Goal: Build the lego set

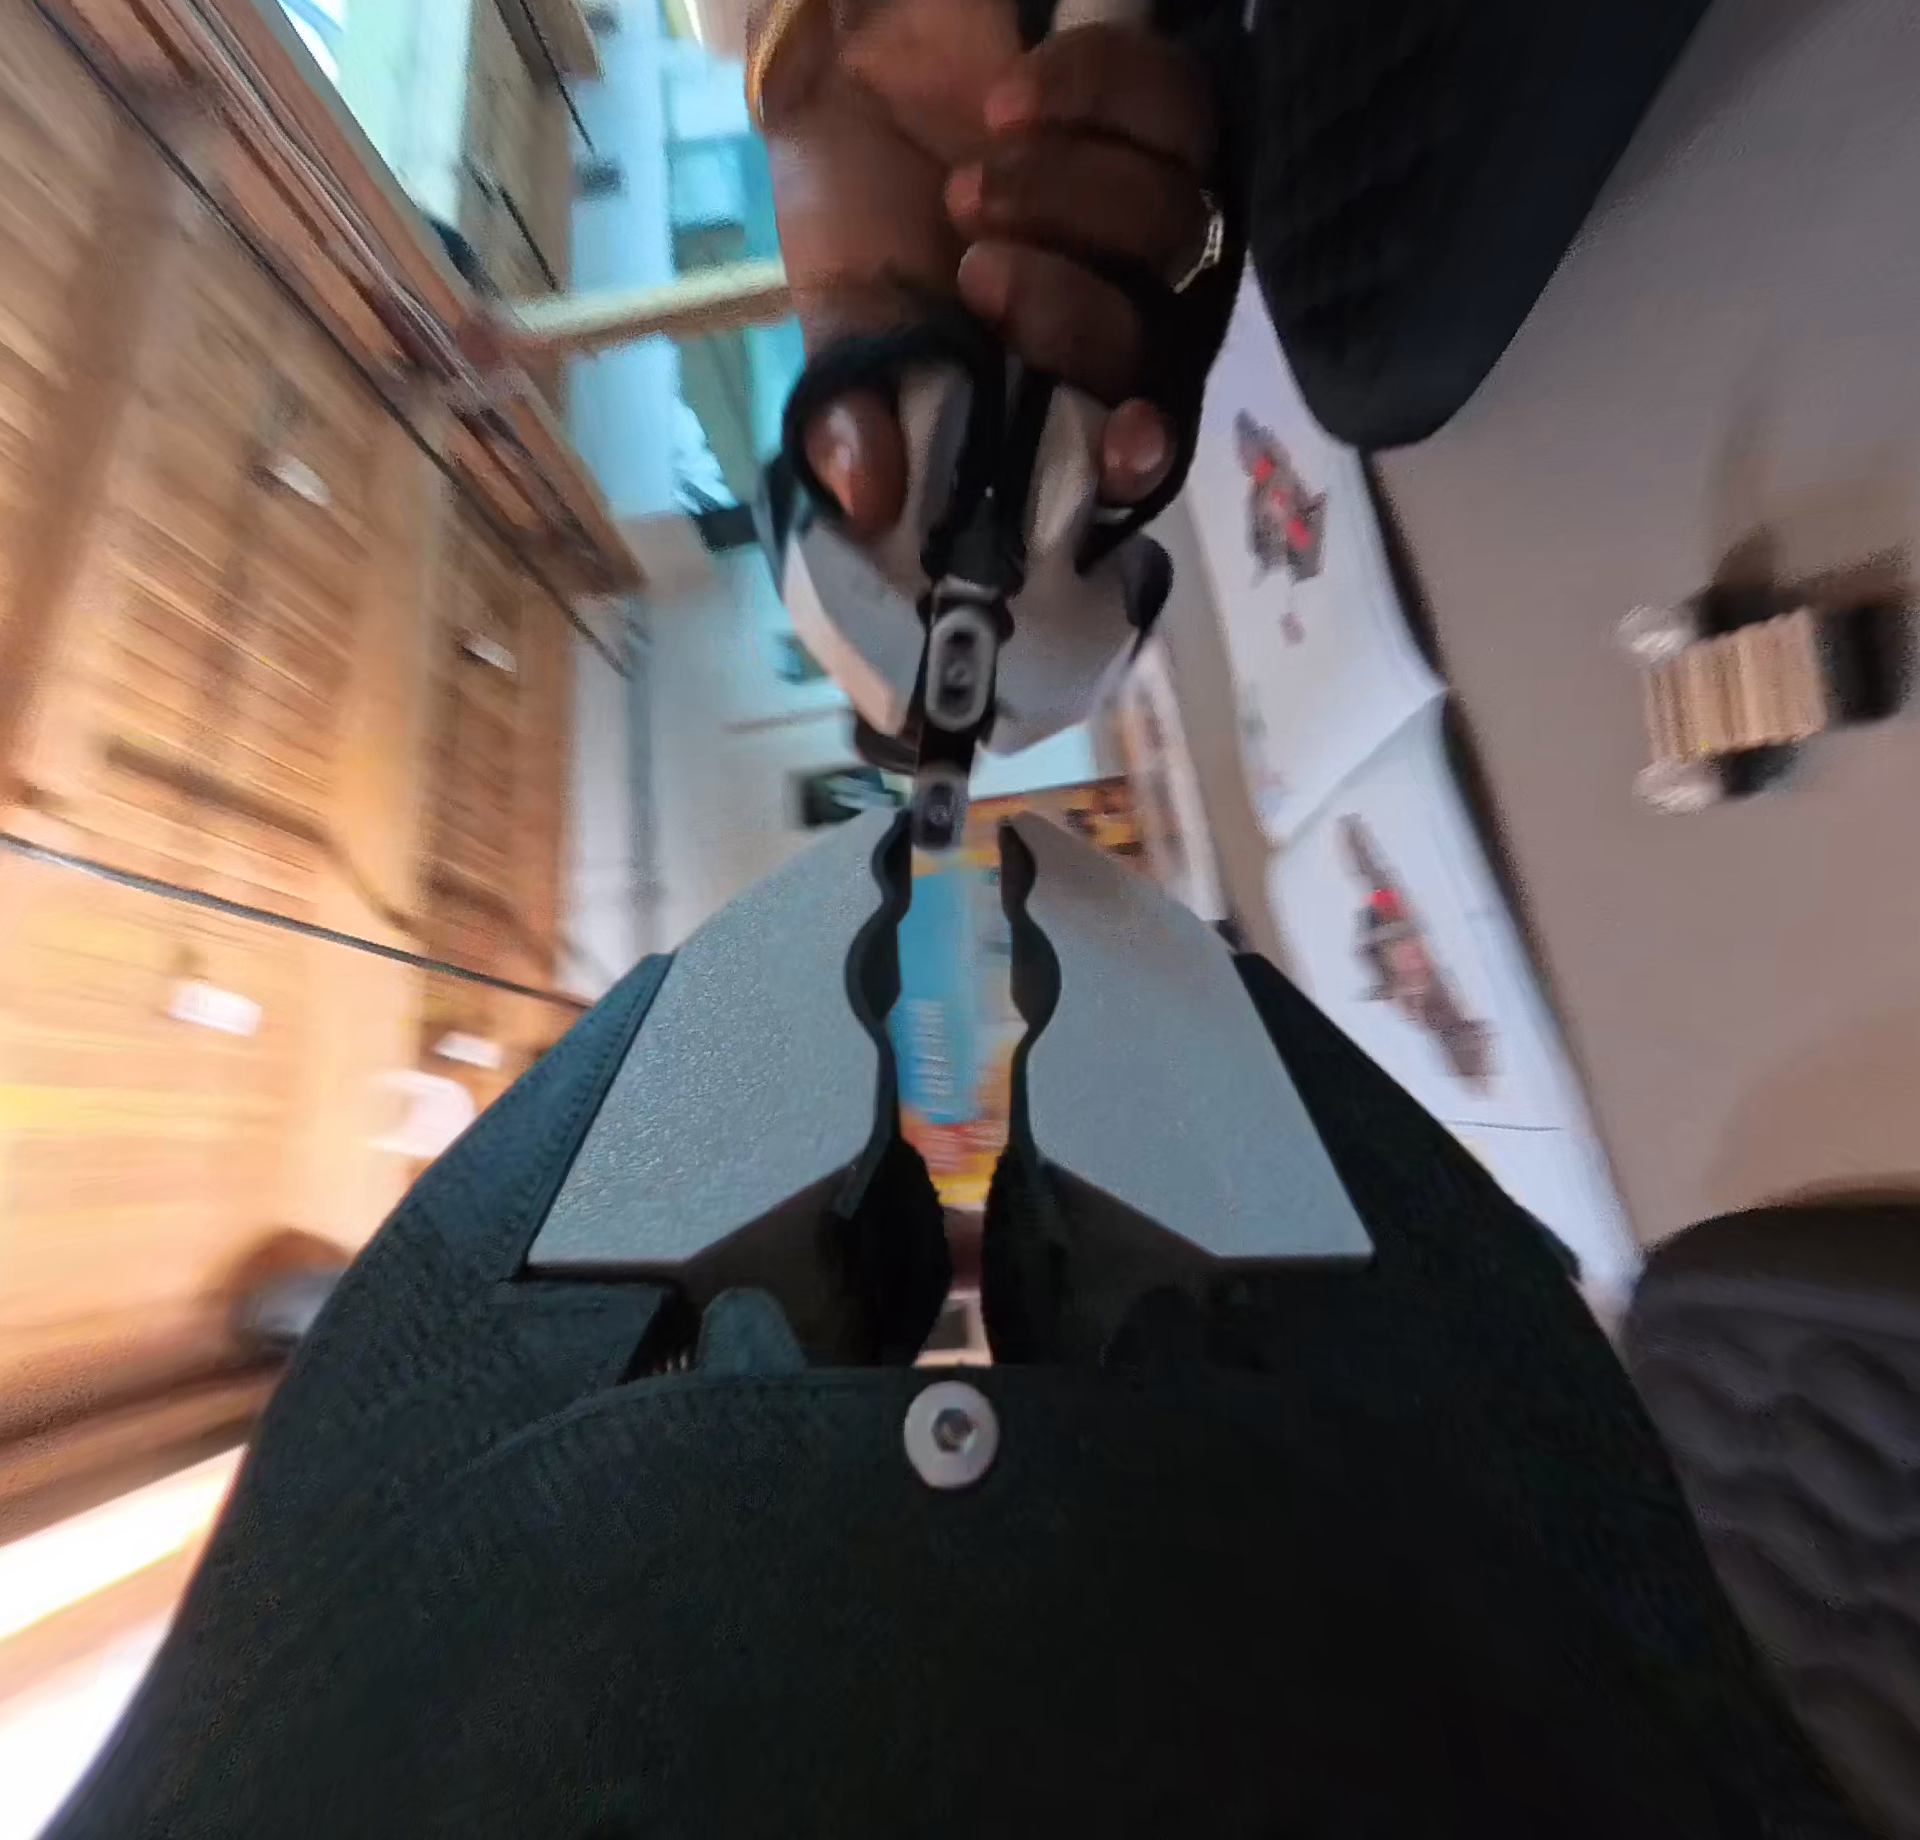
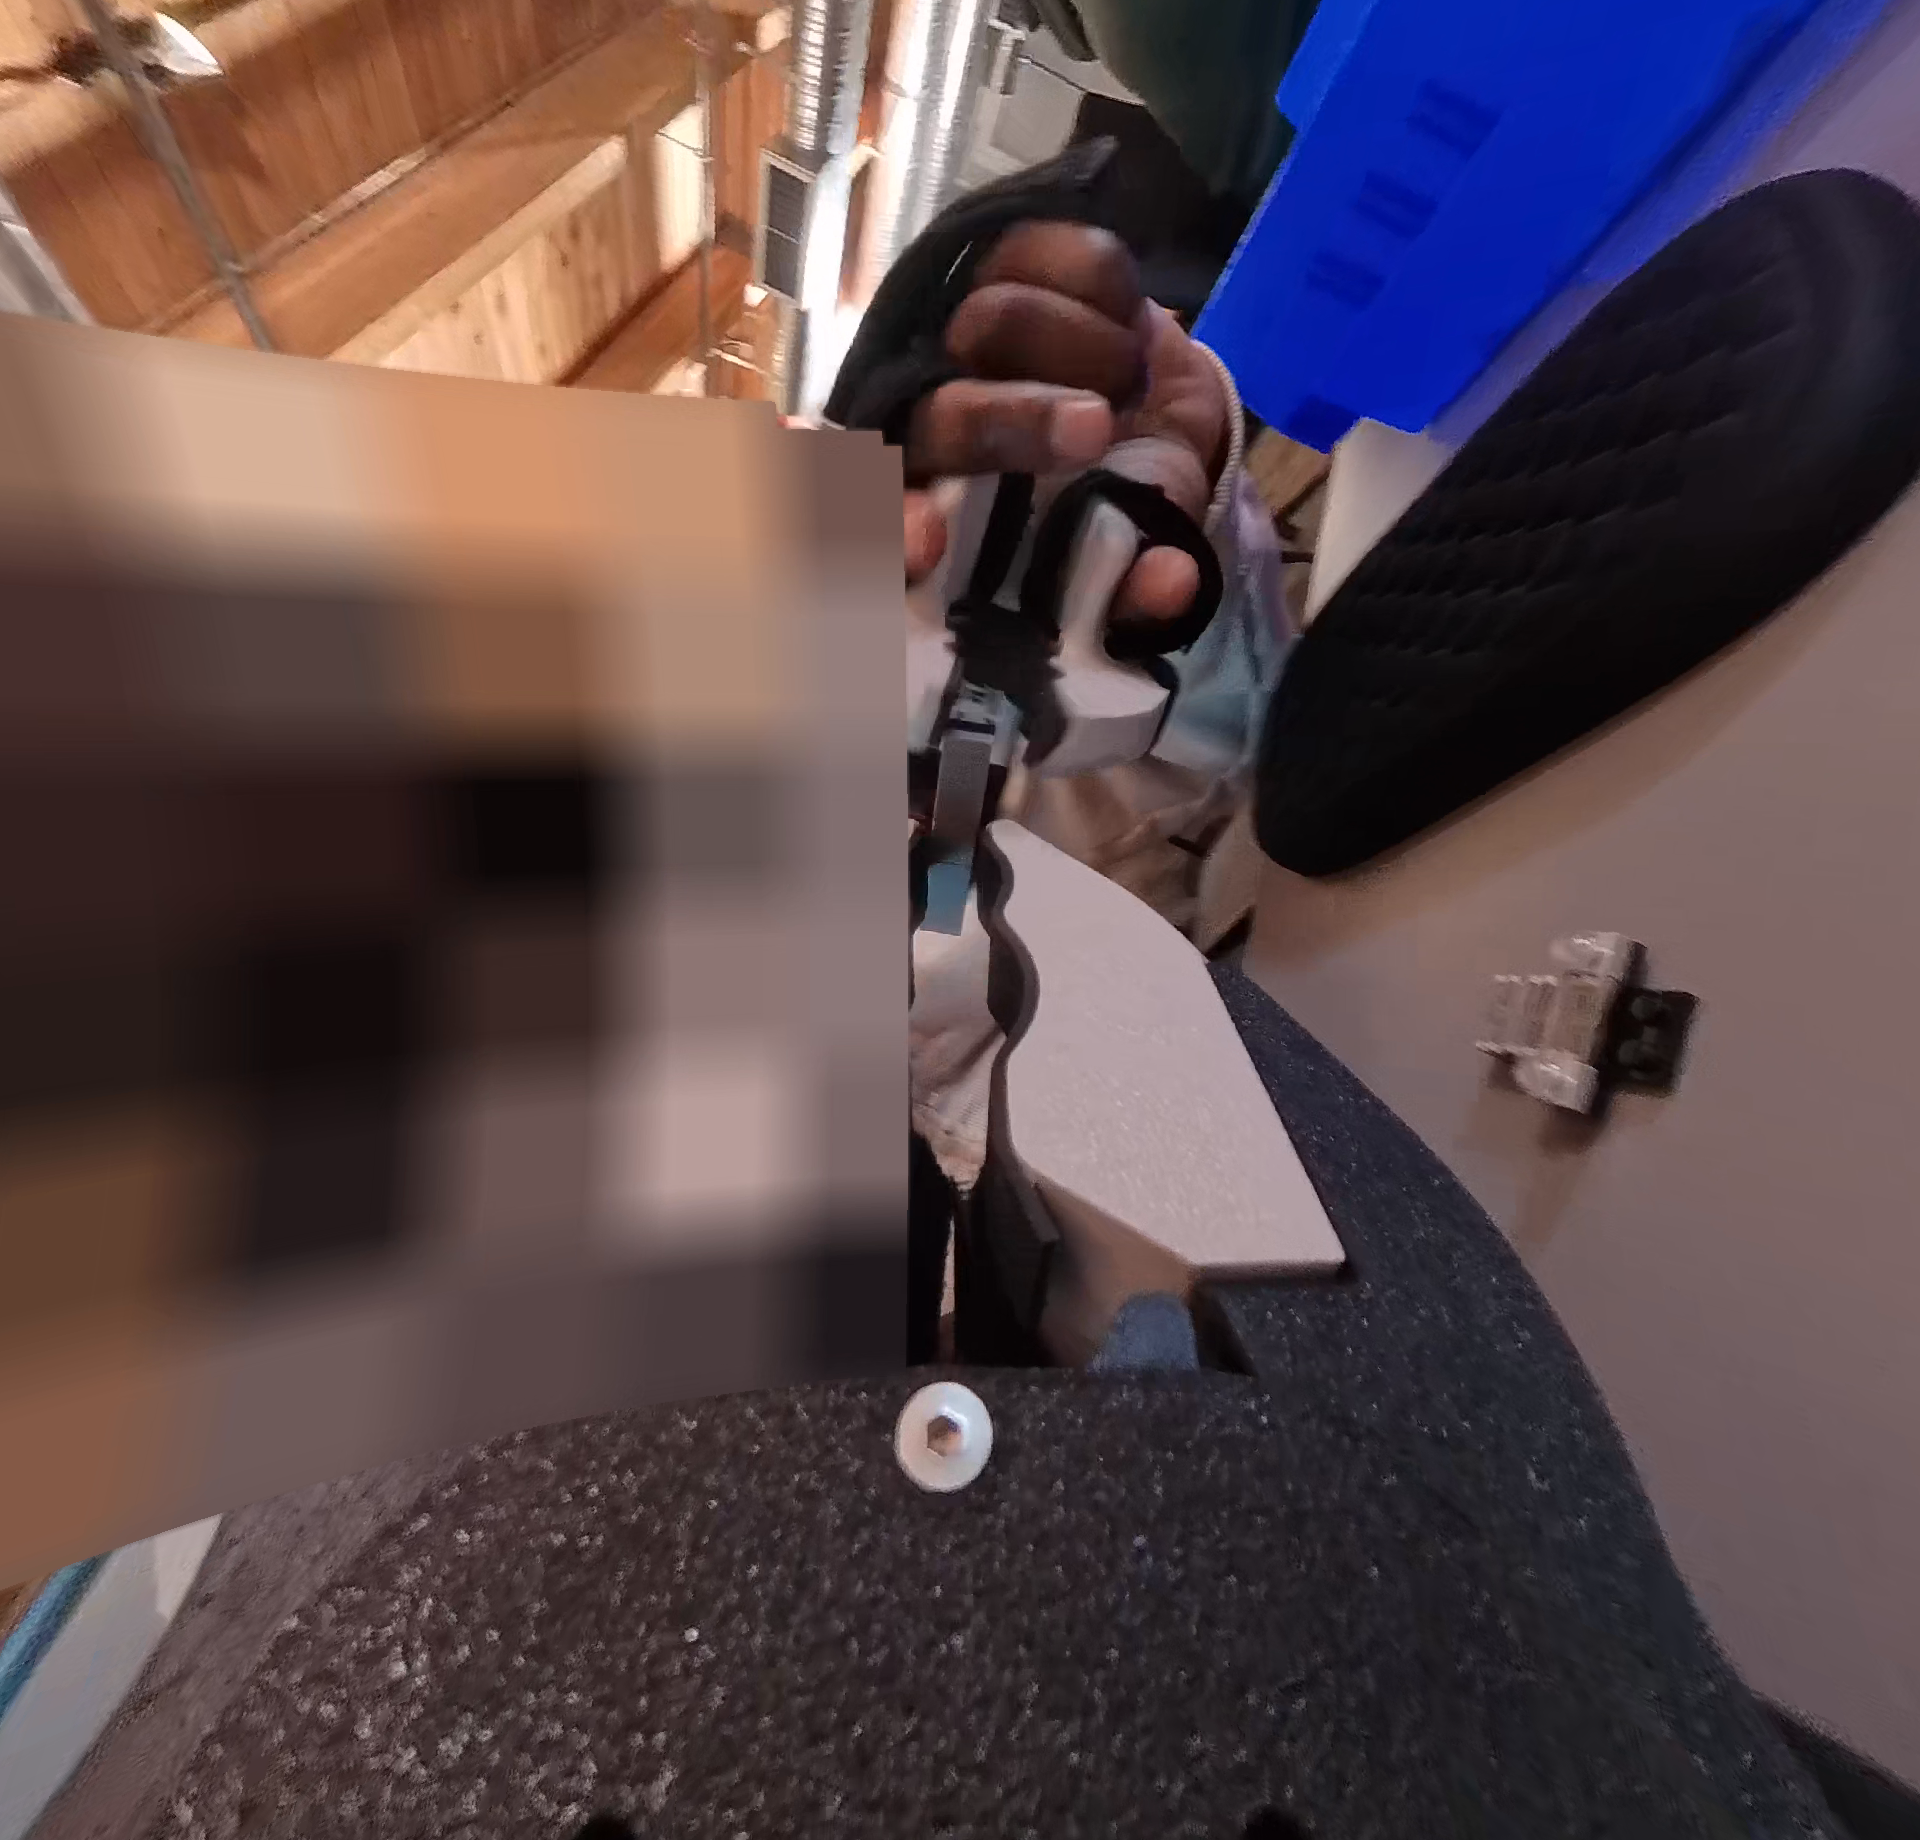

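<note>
My left gripper (image 1: 954, 840) is slightly open, its grey fingertips a narrow gap apart. The right gripper (image 1: 961, 595), held by a hand, comes in from above and is shut on a slim black and grey lego assembly (image 1: 954, 678). The assembly's lower end sits between my left fingertips, close to the left one. In the right wrist view a mosaic patch hides one finger of my right gripper (image 2: 940, 855). The grey and blue assembly (image 2: 961, 793) runs from there to the left gripper (image 2: 1039, 668), which a hand holds farther off.
A small tan, black and clear lego build (image 1: 1756, 689) (image 2: 1579, 1021) lies on the grey table (image 2: 1714, 1323). An open instruction booklet (image 1: 1340, 647) lies near it. A round black cushion (image 2: 1590, 523) and a blue bin (image 2: 1507, 159) stand farther back. A colourful box (image 1: 951, 1042) shows between my left fingers.
</note>
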Demonstrator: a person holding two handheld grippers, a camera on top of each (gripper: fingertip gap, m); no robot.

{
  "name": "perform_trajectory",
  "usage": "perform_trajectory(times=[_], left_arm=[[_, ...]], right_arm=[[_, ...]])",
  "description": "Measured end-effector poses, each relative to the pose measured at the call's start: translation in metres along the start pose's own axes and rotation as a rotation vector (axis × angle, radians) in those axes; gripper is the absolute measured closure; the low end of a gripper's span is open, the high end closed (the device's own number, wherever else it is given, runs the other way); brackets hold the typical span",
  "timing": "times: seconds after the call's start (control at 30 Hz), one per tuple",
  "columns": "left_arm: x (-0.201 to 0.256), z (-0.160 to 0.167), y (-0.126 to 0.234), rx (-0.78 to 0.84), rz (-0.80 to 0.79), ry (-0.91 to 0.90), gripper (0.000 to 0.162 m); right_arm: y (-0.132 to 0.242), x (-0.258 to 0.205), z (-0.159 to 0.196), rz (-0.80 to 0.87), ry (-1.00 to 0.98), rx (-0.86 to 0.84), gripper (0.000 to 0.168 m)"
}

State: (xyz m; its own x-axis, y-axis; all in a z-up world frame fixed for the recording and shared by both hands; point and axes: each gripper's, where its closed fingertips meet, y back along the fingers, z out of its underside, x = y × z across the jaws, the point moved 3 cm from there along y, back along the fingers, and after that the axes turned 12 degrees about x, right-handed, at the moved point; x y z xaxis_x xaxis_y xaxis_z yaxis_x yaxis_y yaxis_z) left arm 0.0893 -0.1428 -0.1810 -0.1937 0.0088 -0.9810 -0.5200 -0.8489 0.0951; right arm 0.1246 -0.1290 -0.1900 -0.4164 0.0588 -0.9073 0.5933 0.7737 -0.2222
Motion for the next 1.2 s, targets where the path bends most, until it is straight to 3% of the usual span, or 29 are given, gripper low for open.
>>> perform_trajectory(times=[0.07, 0.17, 0.27, 0.33, 0.53, 0.77, 1.07, 1.2], left_arm=[[0.018, 0.012, 0.0, -0.049, 0.106, 0.378, 0.137], [0.043, 0.016, 0.011, -0.156, 0.29, 1.089, 0.127], [0.055, -0.004, 0.027, -0.223, 0.403, 1.695, 0.109], [0.061, -0.025, 0.029, -0.241, 0.414, 1.941, 0.108], [0.088, -0.033, 0.018, -0.583, 0.243, 1.805, 0.118], [0.099, -0.044, 0.011, -0.713, 0.251, 1.817, 0.121], [0.1, -0.038, 0.002, -0.708, 0.249, 1.821, 0.143], [0.077, -0.037, -0.007, -0.525, 0.172, 1.758, 0.144]], right_arm=[[0.01, 0.012, 0.001, 0.163, 0.099, -0.045, 0.16], [0.022, 0.023, 0.006, 0.393, 0.255, -0.155, 0.16], [0.026, 0.035, 0.009, 0.607, 0.388, -0.288, 0.16], [0.03, 0.045, 0.008, 0.725, 0.438, -0.374, 0.16], [0.031, 0.057, 0.005, 0.77, 0.439, -0.375, 0.16], [0.046, 0.034, 0.003, 0.76, 0.494, -0.233, 0.16], [0.055, 0.019, 0.01, 0.773, 0.544, -0.19, 0.16], [0.058, 0.017, 0.013, 0.8, 0.546, -0.18, 0.16]])
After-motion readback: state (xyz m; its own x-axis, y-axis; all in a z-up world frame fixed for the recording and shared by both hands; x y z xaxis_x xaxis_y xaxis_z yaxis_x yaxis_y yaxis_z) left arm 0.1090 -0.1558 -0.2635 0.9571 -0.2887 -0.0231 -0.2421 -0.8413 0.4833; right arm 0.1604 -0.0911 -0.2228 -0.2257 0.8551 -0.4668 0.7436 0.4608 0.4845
